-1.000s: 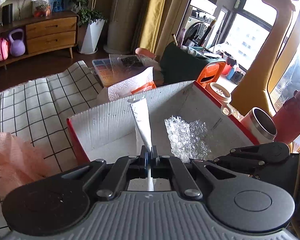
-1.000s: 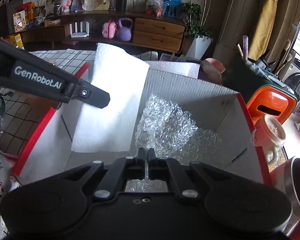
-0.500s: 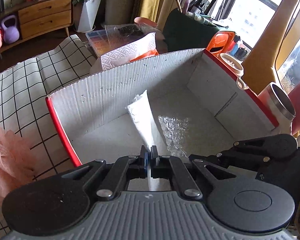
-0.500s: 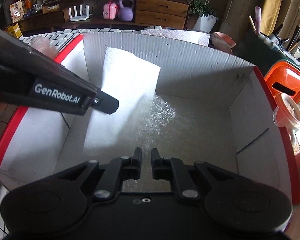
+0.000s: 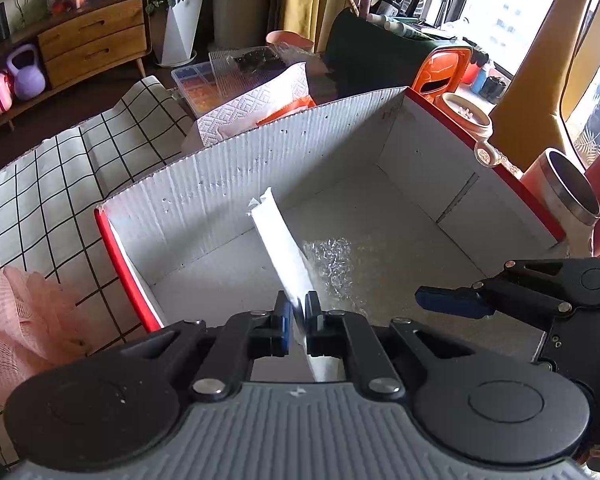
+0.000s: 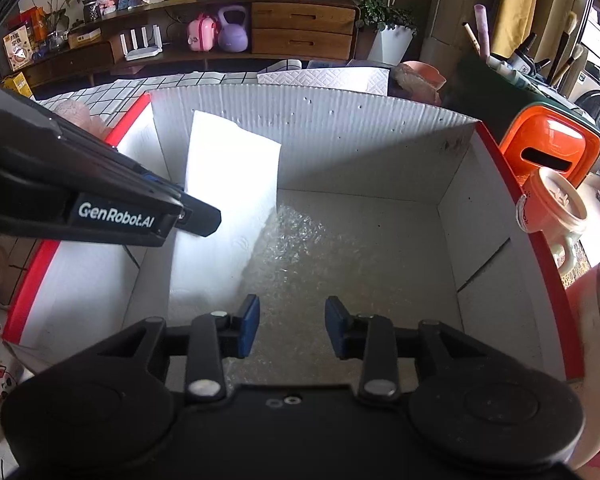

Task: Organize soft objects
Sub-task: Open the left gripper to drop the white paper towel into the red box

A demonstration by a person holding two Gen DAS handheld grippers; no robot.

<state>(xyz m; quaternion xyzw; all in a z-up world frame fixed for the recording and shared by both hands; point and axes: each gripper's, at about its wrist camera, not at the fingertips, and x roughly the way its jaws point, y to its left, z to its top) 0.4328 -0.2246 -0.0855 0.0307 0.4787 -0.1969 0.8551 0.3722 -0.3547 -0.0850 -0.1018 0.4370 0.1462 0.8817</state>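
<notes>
A white cardboard box [image 5: 220,184] with red rims stands on the checked cloth; it also shows in the right wrist view [image 6: 340,136]. My left gripper [image 5: 298,312] is over the box, its jaws slightly apart around a white paper towel [image 5: 280,248] that hangs down into the box [image 6: 228,192]. A clear bubble wrap piece [image 6: 296,248] lies on the box floor, also in the left wrist view [image 5: 336,260]. My right gripper [image 6: 292,324] is open and empty just above the bubble wrap; it shows at the right of the left wrist view [image 5: 452,302].
A pink mesh puff [image 5: 20,320] lies on the checked cloth [image 5: 60,184] left of the box. An orange container [image 6: 548,148], a white mug [image 6: 556,212] and a steel tumbler [image 5: 568,192] stand right of the box. A paper towel pack [image 5: 256,108] sits behind.
My right gripper opened and let go of the bubble wrap, which now lies on the box floor. My left gripper lowered the paper towel into the box and its jaws have loosened.
</notes>
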